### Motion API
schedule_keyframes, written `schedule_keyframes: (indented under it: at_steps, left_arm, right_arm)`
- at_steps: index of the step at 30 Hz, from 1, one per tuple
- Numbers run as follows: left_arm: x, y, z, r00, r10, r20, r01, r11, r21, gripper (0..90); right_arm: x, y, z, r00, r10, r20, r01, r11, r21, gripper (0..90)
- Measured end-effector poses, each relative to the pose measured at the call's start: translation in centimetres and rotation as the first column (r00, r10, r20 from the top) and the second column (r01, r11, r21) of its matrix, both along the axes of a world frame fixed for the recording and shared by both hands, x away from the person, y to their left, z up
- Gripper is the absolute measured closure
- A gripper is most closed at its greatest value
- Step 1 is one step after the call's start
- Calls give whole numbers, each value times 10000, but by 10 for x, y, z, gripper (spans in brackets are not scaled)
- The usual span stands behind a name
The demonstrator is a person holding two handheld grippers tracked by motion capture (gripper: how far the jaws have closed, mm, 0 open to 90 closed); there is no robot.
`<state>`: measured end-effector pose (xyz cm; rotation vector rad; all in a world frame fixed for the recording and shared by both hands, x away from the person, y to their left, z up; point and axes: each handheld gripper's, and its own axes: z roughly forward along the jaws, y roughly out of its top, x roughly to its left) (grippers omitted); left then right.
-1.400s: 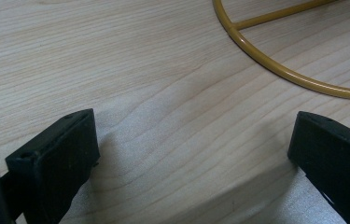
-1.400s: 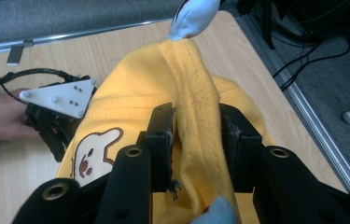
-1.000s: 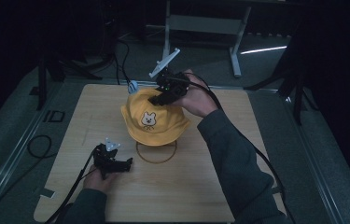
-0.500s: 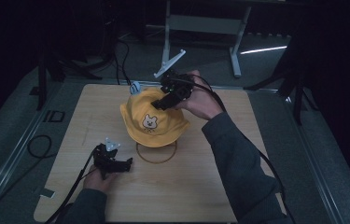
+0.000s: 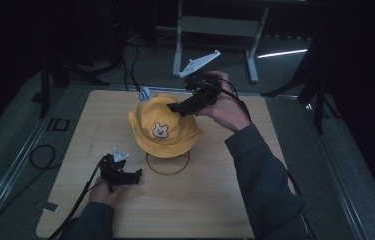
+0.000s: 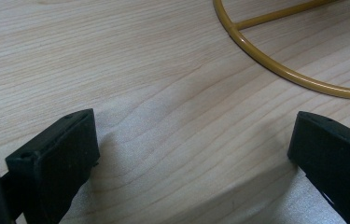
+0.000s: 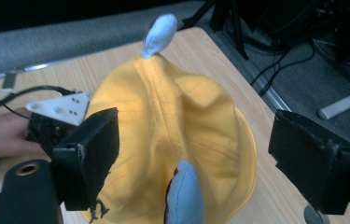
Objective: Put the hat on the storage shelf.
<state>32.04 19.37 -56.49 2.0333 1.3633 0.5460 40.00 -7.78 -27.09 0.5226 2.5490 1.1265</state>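
Dark floor and cables are ringing the pale wooden table (image 5: 215,210), where the right tongs (image 7: 191,135) are hanging released just above the yellow hat's (image 5: 162,125) crown, having drawn back from it over the last second. The left tongs (image 5: 136,176) are lying released on the wood beside the gold ring base (image 6: 284,70). Likely the hat has just been set on its stand. It is sitting mid-table, soft and creased, showing a bear face and two pale blue ears (image 7: 161,32).
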Motion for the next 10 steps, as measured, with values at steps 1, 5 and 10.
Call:
schedule_keyframes:
  at_steps: [1,5,10]
  left_arm:
    - [0,0,0,10000,-5,-1,5,10000,7,19]
    - [0,0,0,10000,-1,1,1,10000,0,19]
    - [0,0,0,10000,-10,-7,10,10000,6,19]
  right_arm:
    - [-1,-2,1,10000,-33,21,33,10000,44,170]
    - [-3,-7,4,9999,-102,121,99,9997,215,198]
    - [-2,-7,0,9999,-62,91,61,10000,71,261]
